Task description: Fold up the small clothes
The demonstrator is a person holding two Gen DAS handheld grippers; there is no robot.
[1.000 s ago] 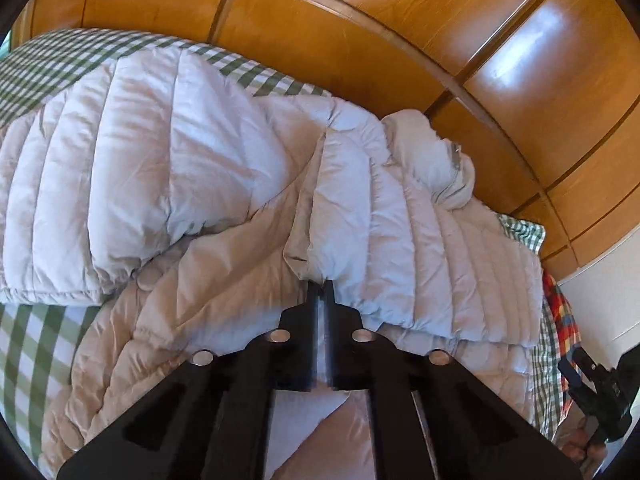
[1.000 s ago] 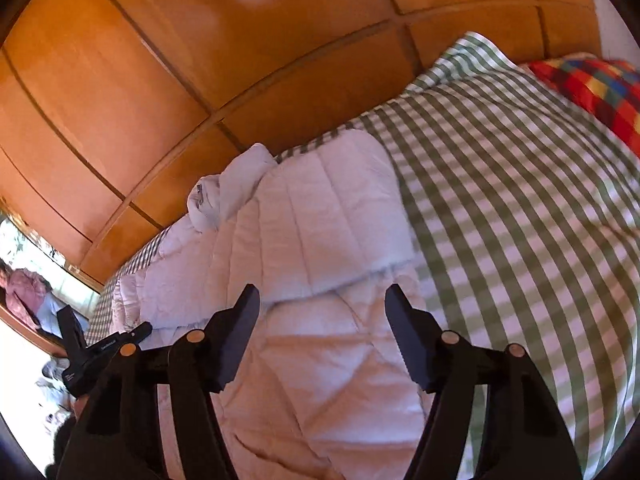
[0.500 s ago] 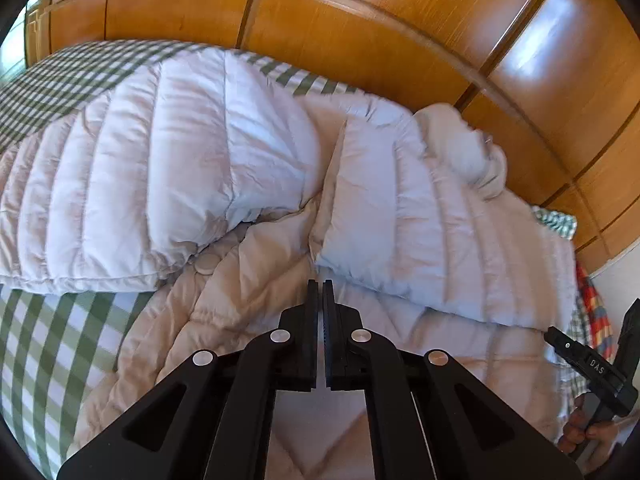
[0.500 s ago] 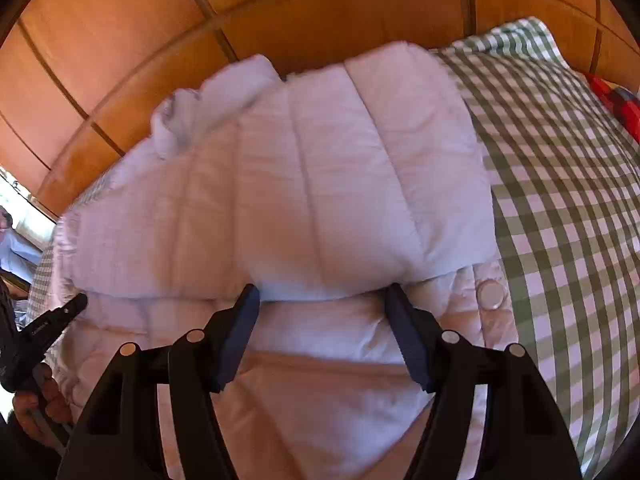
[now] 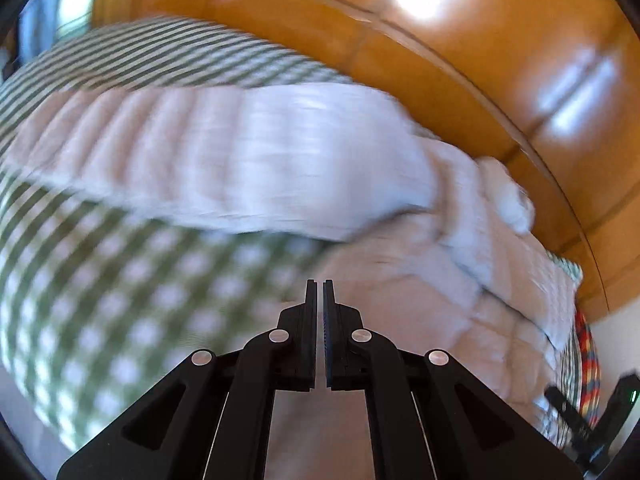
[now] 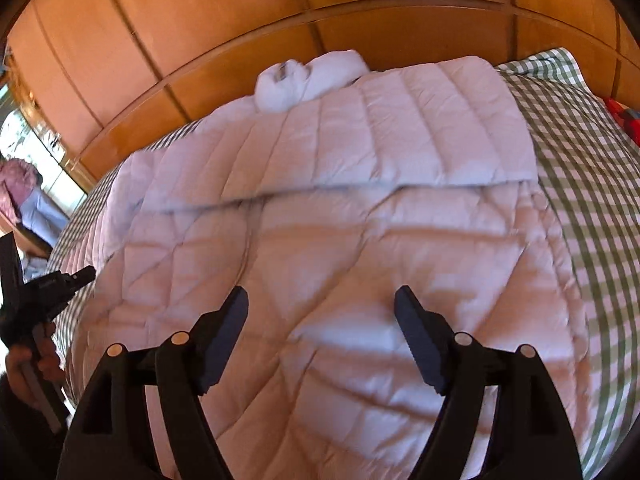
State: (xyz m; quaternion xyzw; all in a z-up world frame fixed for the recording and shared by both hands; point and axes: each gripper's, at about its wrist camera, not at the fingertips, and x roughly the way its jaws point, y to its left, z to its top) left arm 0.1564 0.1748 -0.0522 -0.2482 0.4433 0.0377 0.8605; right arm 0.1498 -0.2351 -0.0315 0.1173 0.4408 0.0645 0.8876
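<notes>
Since half a second back, both cameras are pulling away from the jacket [image 6: 328, 216]: the left view is swinging off toward nine o'clock, so checked bedspread [image 5: 132, 280] is now filling the ground ahead of my left tongs [image 5: 319, 286], and the right view is lifting back so the whole garment is showing rather than just the folded edge.

My left tongs are standing nearly closed, only a thin slit between the fingers, and I am seeing no cloth in that slit; the picture is smeared by motion, so I am not ruling out a thin pinch lower down. My right tongs [image 6: 322, 300] are standing wide apart, empty, hovering over the quilted lining at six o'clock.

The pale puffy jacket is lying on the bed against the wooden headboard [image 6: 200, 40]. Its upper part is doubled down over the lining, the folded edge running across the middle of the right view, and a bunched lump, hood or collar, I cannot tell which, is sitting at twelve o'clock. In the left view a sleeve or side panel [image 5: 224, 160] is stretching out toward nine o'clock.

I am judging this as between folds: one fold is laid, both hands repositioning. Next, I am thinking the left side wants bringing in over the body, which calls for opening the left tongs and taking the outer edge cleanly through both layers.
</notes>
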